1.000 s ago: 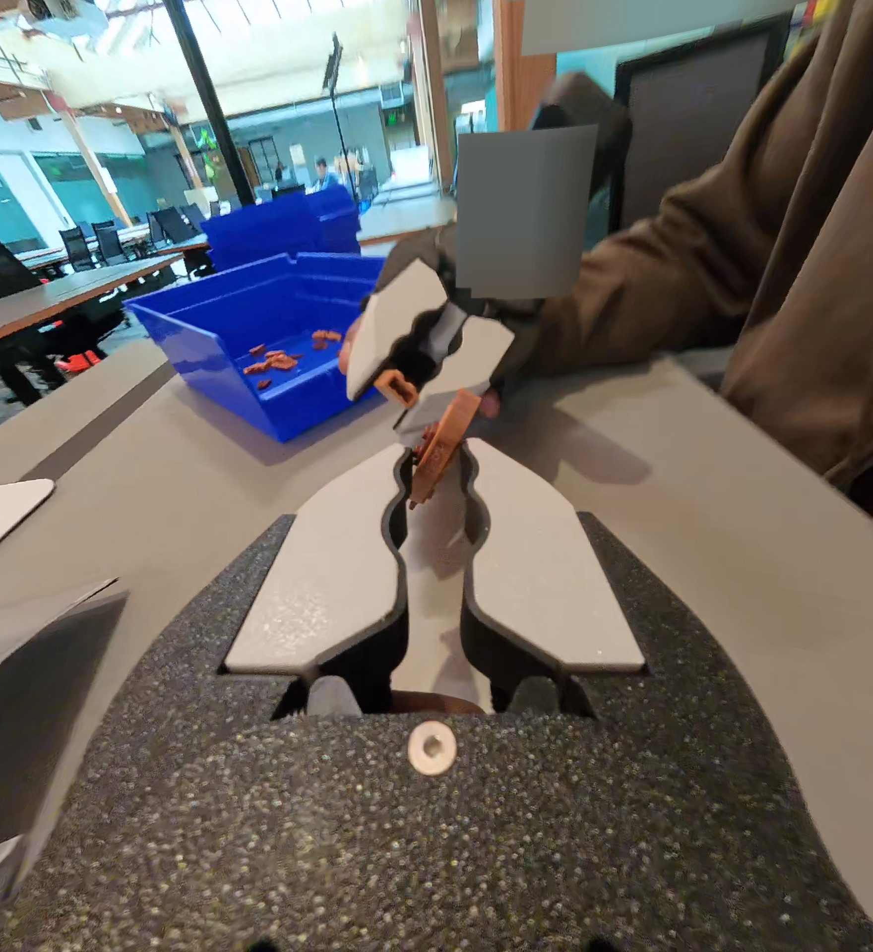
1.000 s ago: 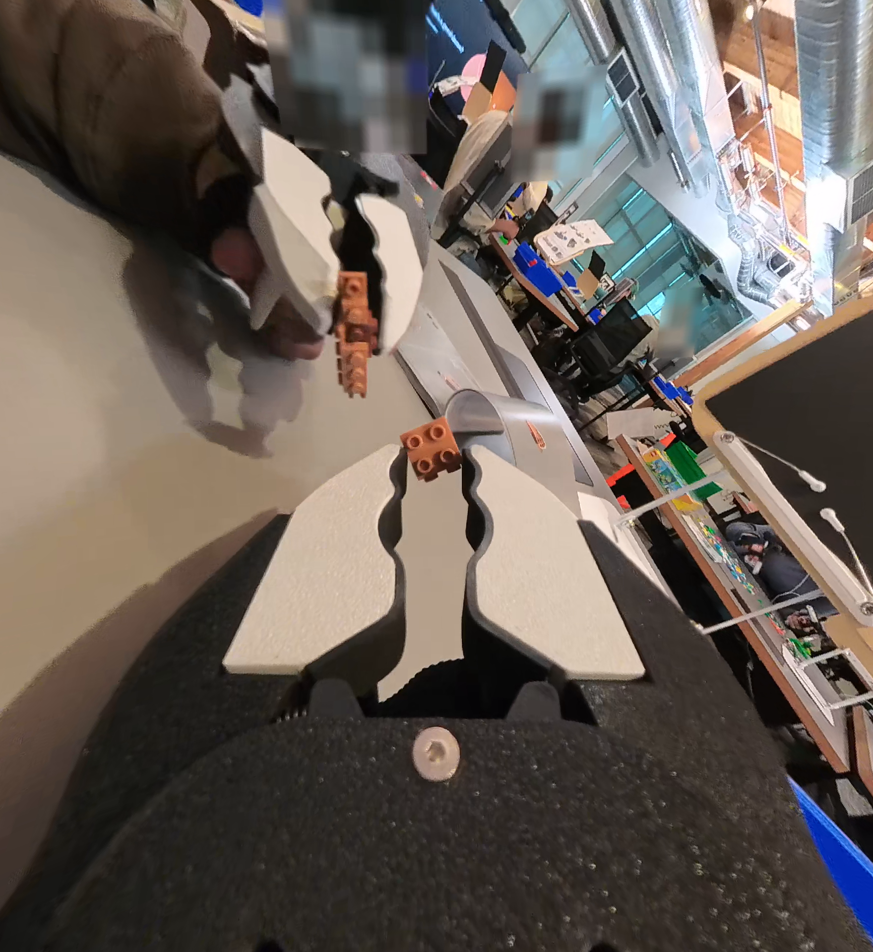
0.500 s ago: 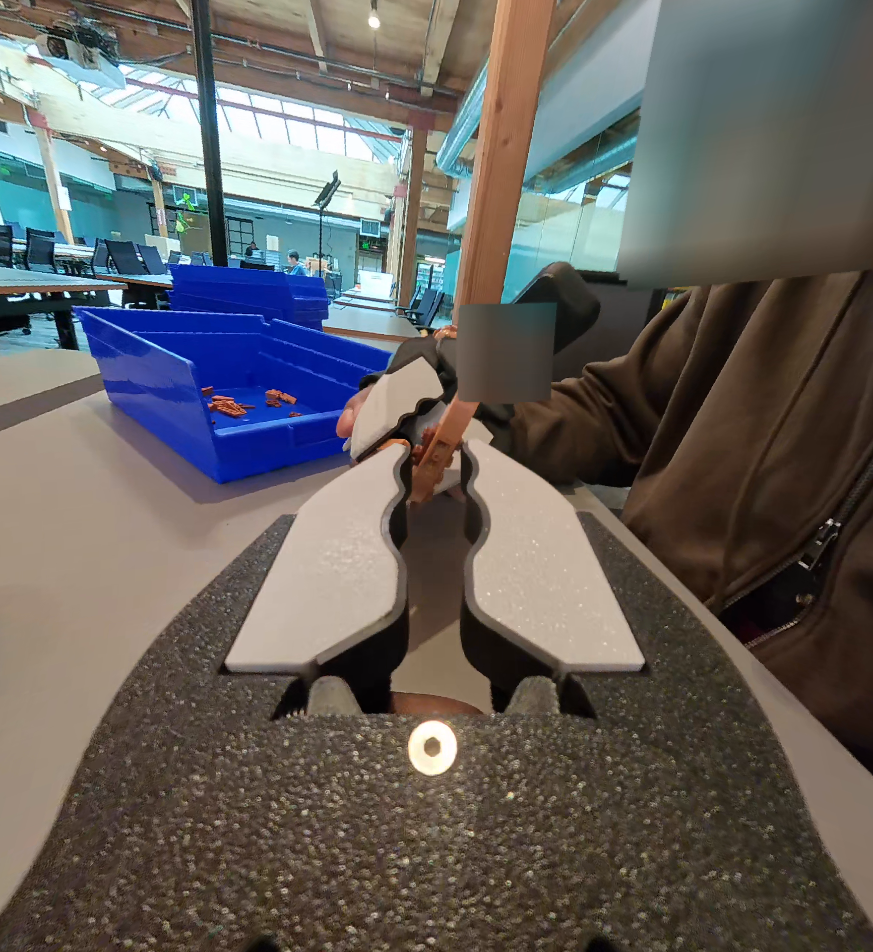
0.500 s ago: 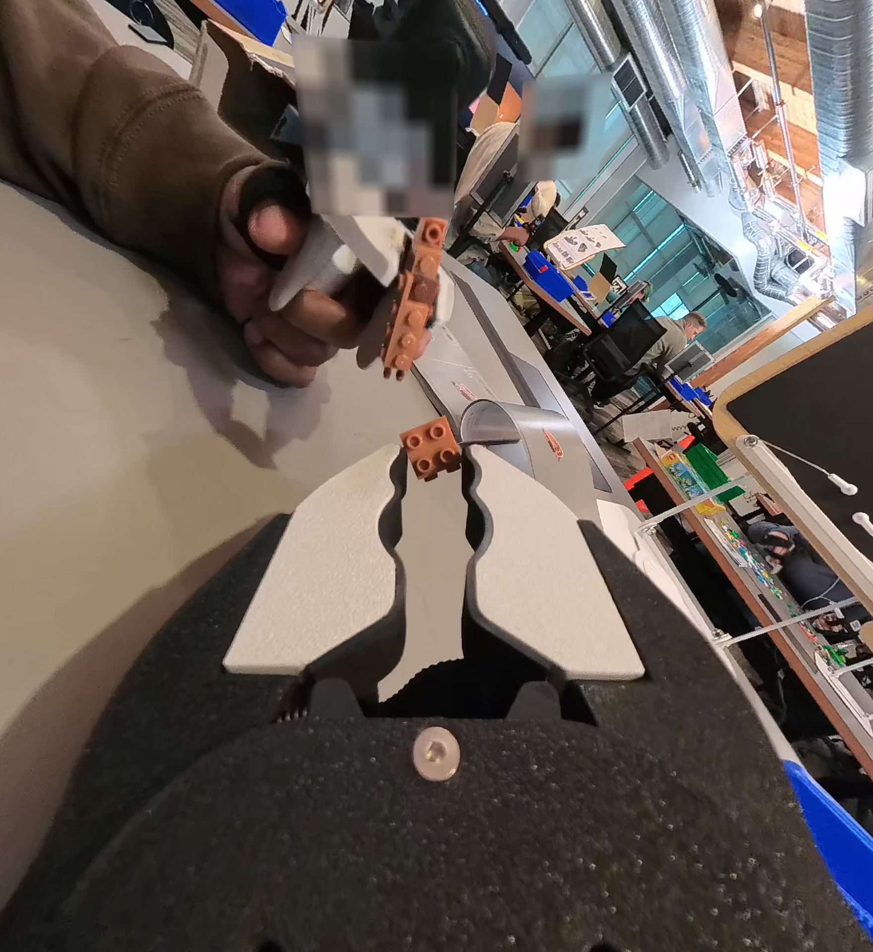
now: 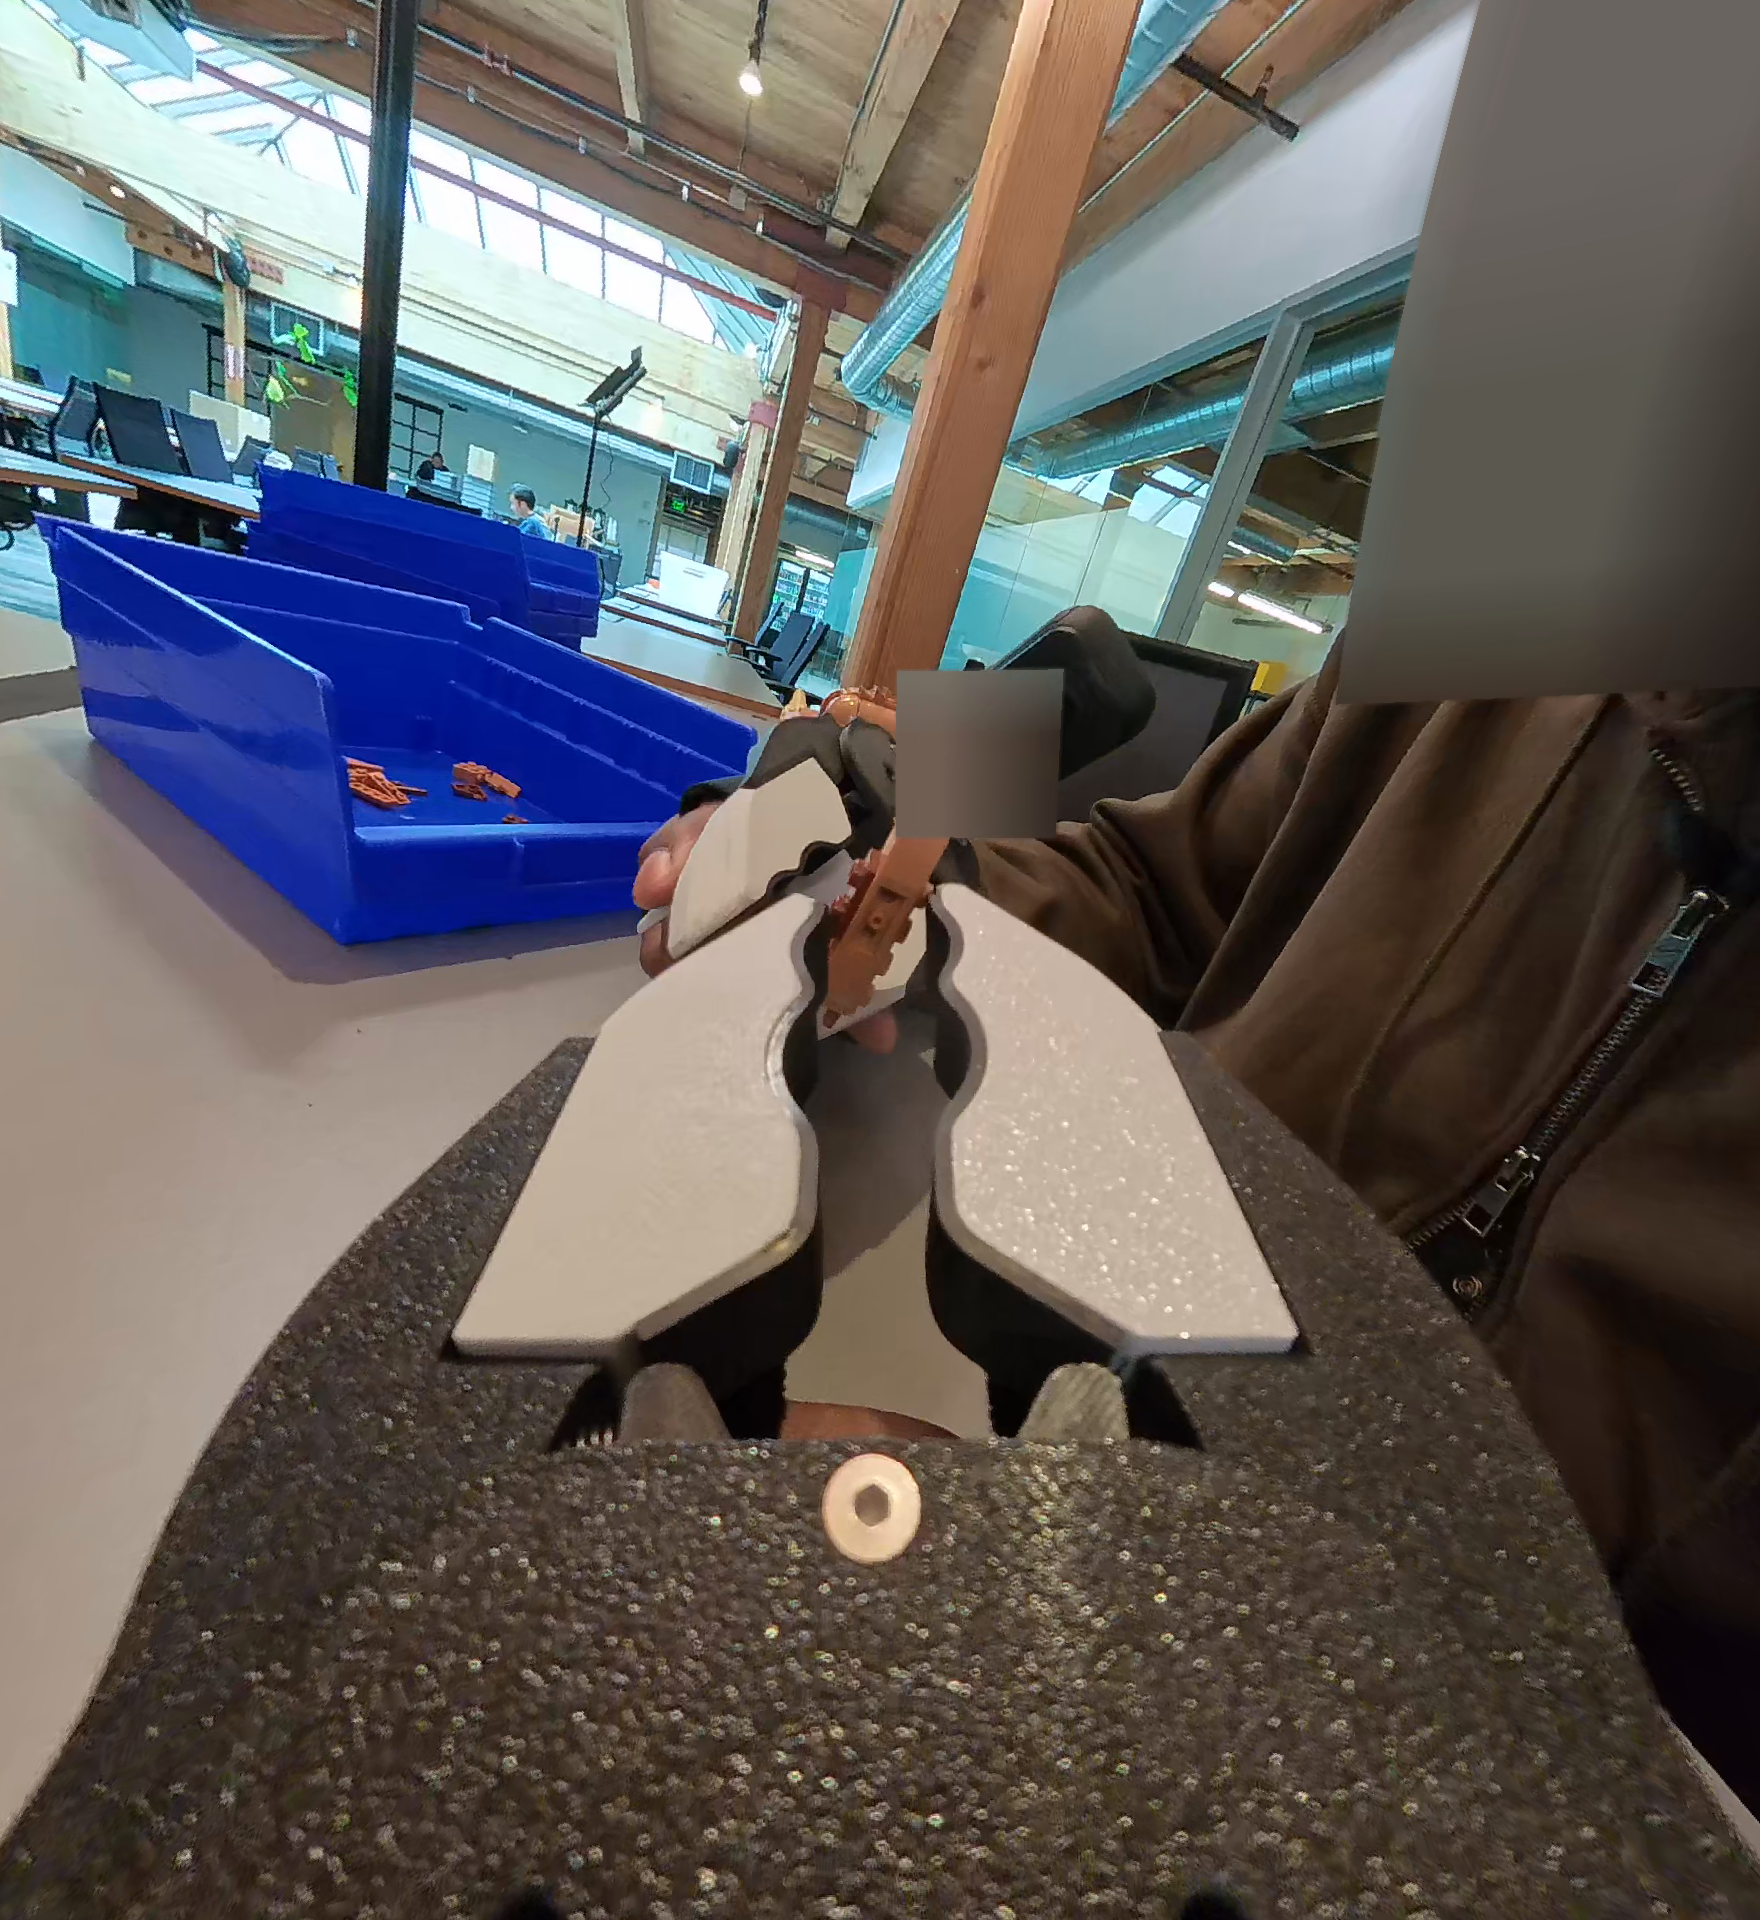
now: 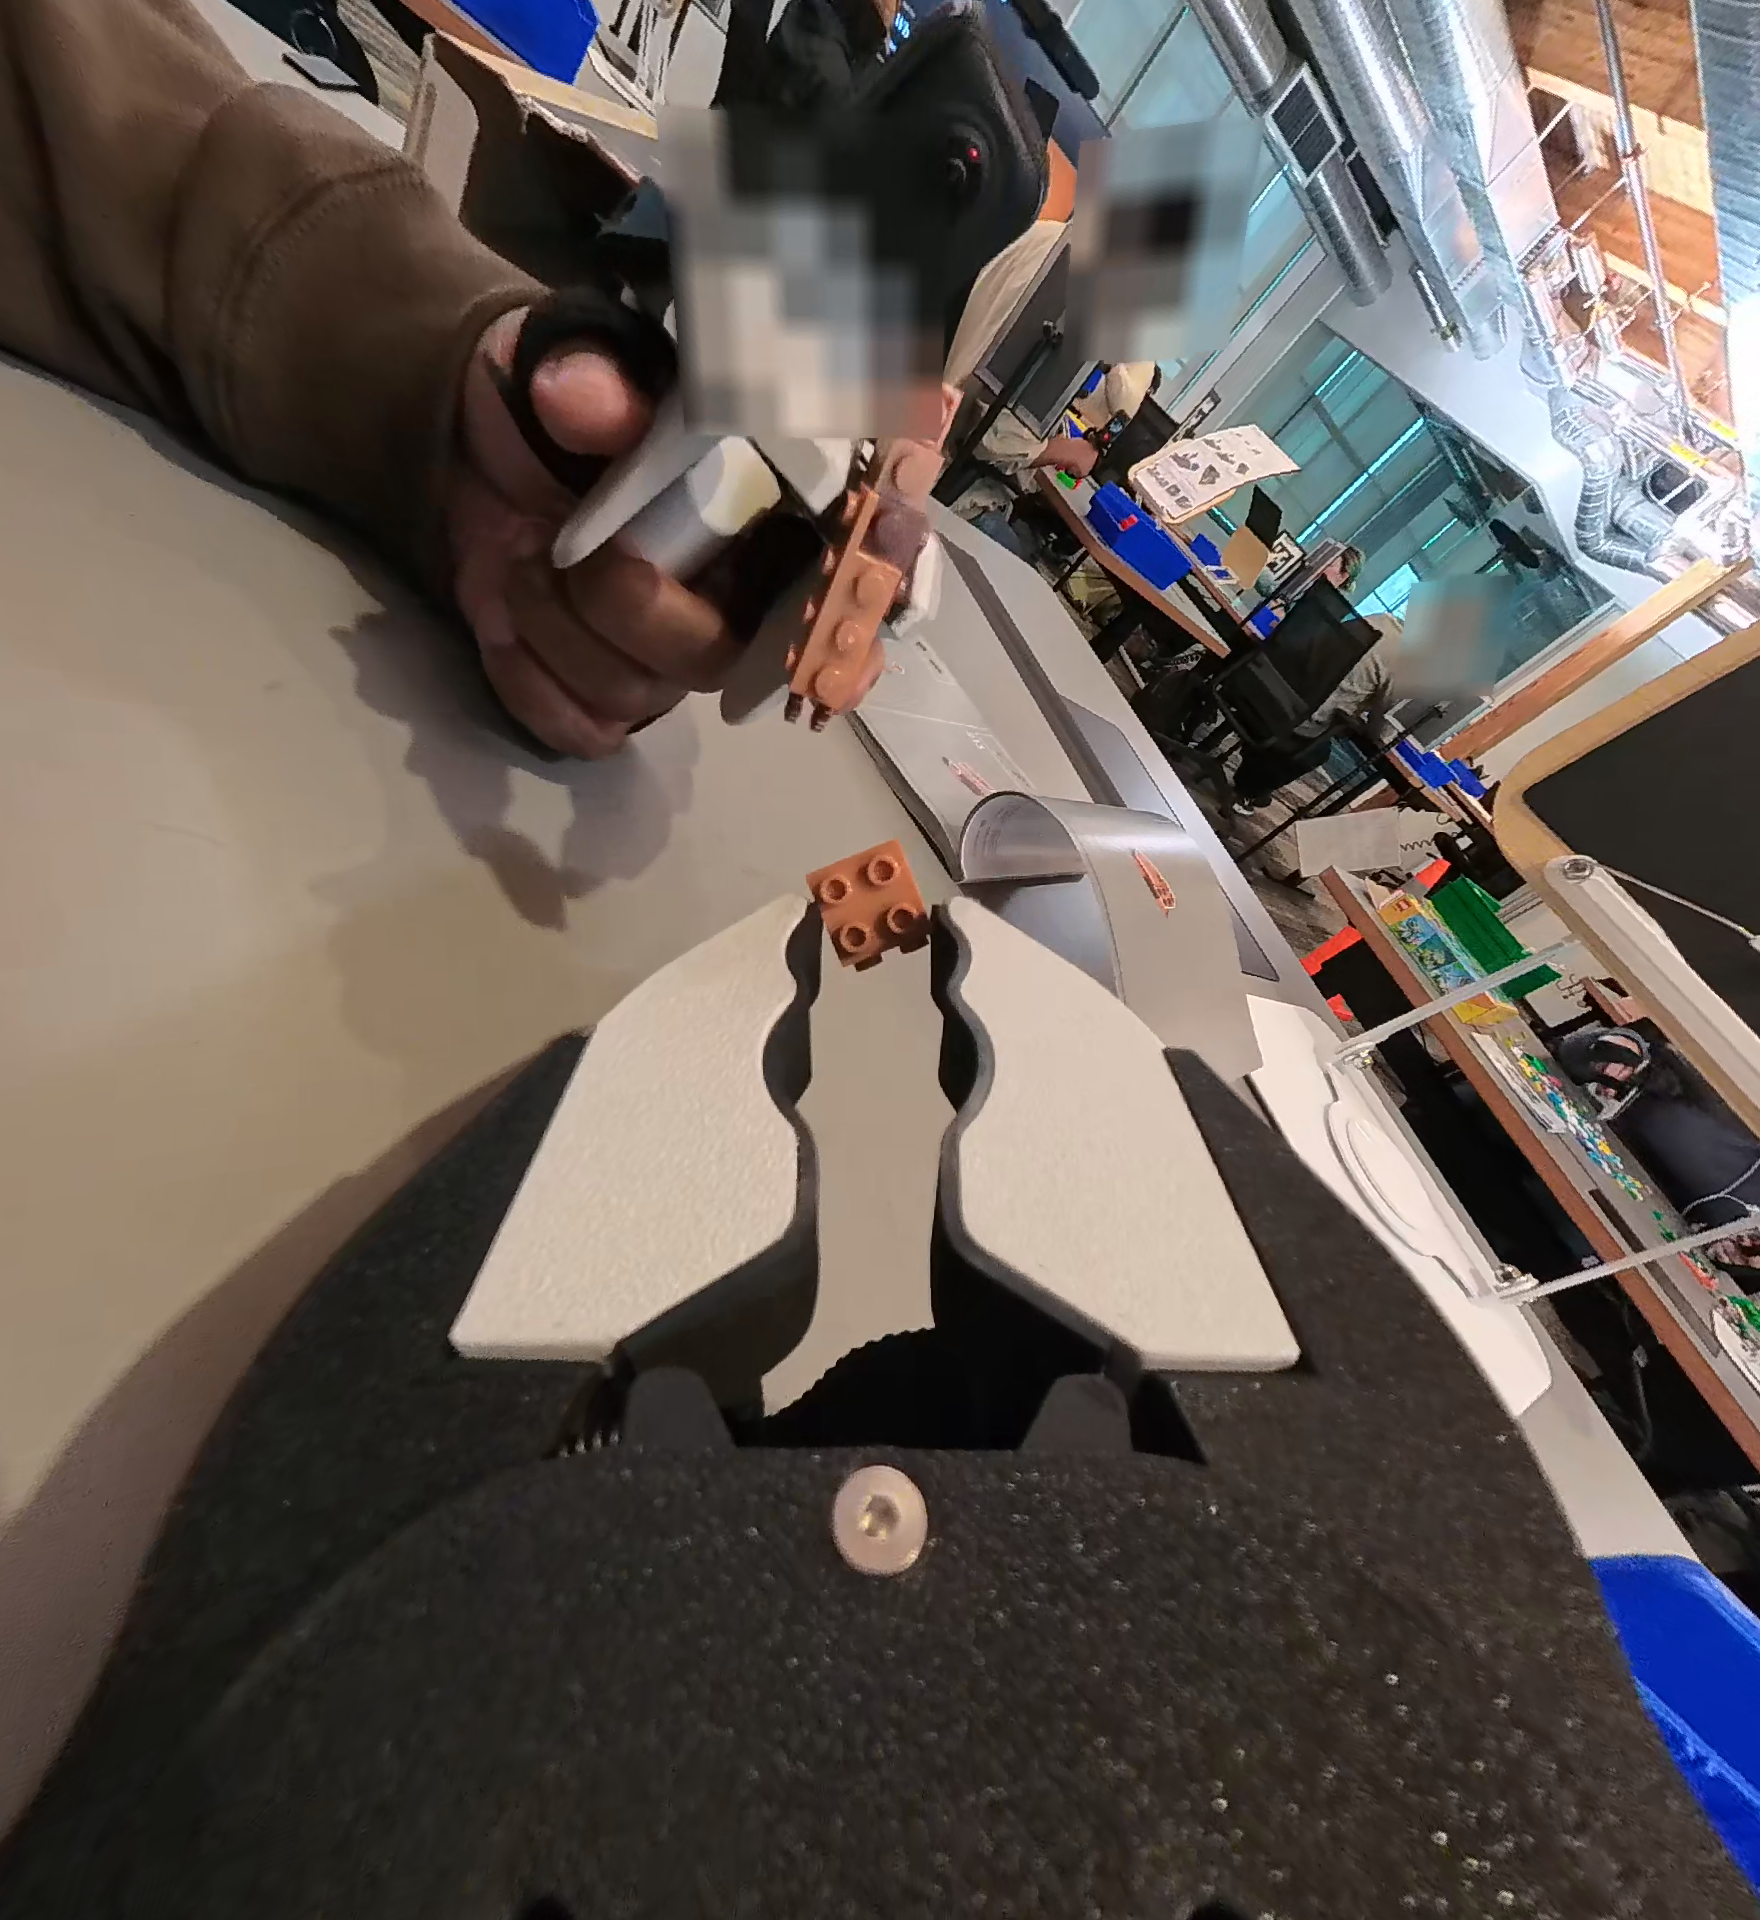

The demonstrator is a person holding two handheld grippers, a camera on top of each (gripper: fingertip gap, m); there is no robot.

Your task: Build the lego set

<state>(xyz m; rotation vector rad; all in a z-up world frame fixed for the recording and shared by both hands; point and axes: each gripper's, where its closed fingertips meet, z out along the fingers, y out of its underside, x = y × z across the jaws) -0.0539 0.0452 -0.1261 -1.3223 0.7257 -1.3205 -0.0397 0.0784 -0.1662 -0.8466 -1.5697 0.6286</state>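
1. Right gripper (image 6: pixel 871 920): jaws clamped on a small square brown brick (image 6: pixel 868 906) at the tips, studs facing the camera; held above the grey table (image 6: pixel 180 831), not yet joined to anything.
2. Left gripper (image 5: pixel 871 925): jaws clamped on a partly built brown assembly (image 5: pixel 871 925), a long plate with smaller pieces on it, standing roughly upright; in the right wrist view the same assembly (image 6: pixel 845 623) hangs apart from the brick.
3. Beyond: an open instruction booklet (image 6: pixel 1042 831) lies on the table.
4. Farthest: a blue bin (image 5: pixel 232 748) with loose brown pieces (image 5: pixel 377 781) inside.
5. Judgement: build at an early stage; the brick awaits pressing on, and the bin's pieces remain unused.
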